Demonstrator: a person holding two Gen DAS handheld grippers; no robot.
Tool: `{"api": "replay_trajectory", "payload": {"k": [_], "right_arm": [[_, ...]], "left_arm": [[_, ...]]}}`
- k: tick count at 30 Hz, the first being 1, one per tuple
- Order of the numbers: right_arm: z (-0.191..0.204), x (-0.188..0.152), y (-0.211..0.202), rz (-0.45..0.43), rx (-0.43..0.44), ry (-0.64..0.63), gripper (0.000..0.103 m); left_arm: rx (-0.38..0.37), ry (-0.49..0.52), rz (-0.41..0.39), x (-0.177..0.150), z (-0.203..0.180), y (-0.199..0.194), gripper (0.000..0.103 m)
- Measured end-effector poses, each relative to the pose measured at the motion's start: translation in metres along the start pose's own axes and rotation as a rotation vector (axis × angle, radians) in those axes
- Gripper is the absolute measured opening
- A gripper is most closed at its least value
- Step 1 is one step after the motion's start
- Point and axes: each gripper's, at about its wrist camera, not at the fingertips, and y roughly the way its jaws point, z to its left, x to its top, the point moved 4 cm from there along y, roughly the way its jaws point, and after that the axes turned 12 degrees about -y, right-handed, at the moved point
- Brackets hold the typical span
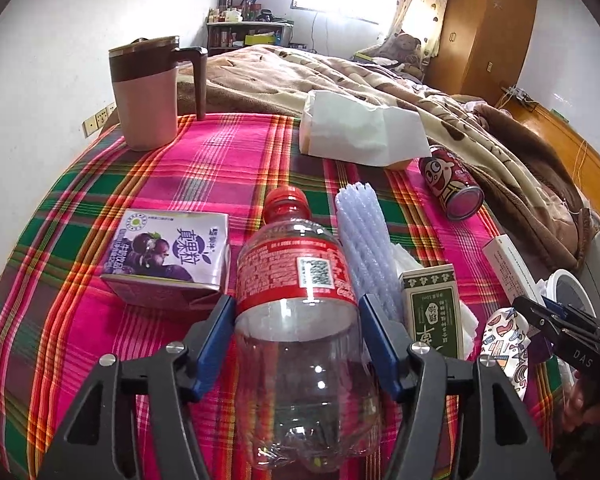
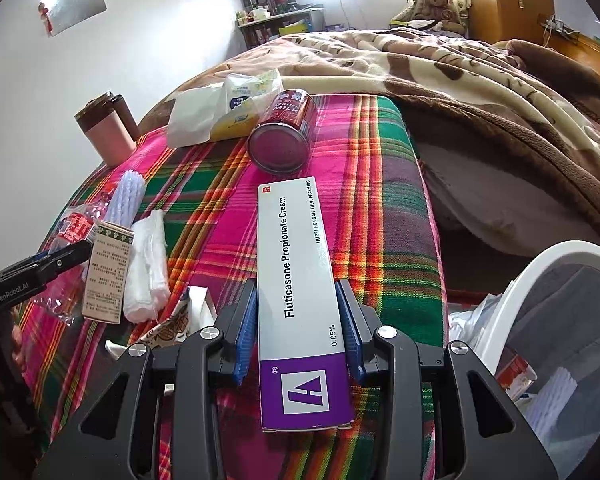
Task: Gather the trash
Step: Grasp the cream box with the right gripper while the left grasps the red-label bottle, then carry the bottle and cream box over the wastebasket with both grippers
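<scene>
My left gripper (image 1: 298,312) has its blue pads on both sides of the clear plastic bottle (image 1: 300,312), squeezing it, and the bottle lies on the plaid blanket (image 1: 228,152) with its red cap pointing away from me. My right gripper (image 2: 296,320) is clamped on the long cream box (image 2: 296,276), which also lies flat on the blanket. The left side of the bottle is tight: the purple drink carton (image 1: 168,256) sits just beside my left pad. The right side is tight too, with the bundle of white candles (image 1: 364,240) and the green box (image 1: 434,308) close by. Past the bottle cap there is bare blanket up to the pink mug (image 1: 148,92) near the far edge. Ahead of the cream box the red can (image 2: 282,132) lies on its side, close to the box end. To the right of my right gripper the blanket ends, and the white bin (image 2: 516,300) stands just past that edge.
</scene>
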Motion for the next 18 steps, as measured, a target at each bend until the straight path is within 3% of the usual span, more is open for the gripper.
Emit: {"api": "replay_trajectory", "payload": {"k": [2,11,18], "right_arm": [[0.001,-0.001,0.002,0.01,-0.013,-0.006,0.039],[0.001,-0.001,-0.005,-0.011,-0.021,0.003,0.039],[0.005,0.0,-0.018,-0.049,-0.018,0.006,0.039]], "left_arm": [[0.008,-0.016,0.037,-0.001,0.002,0.009,0.066],[0.042,-0.022,0.001,-0.003,0.004,0.002,0.064],[0.021,-0.017,-0.026,-0.008,0.001,-0.015,0.064]]}}
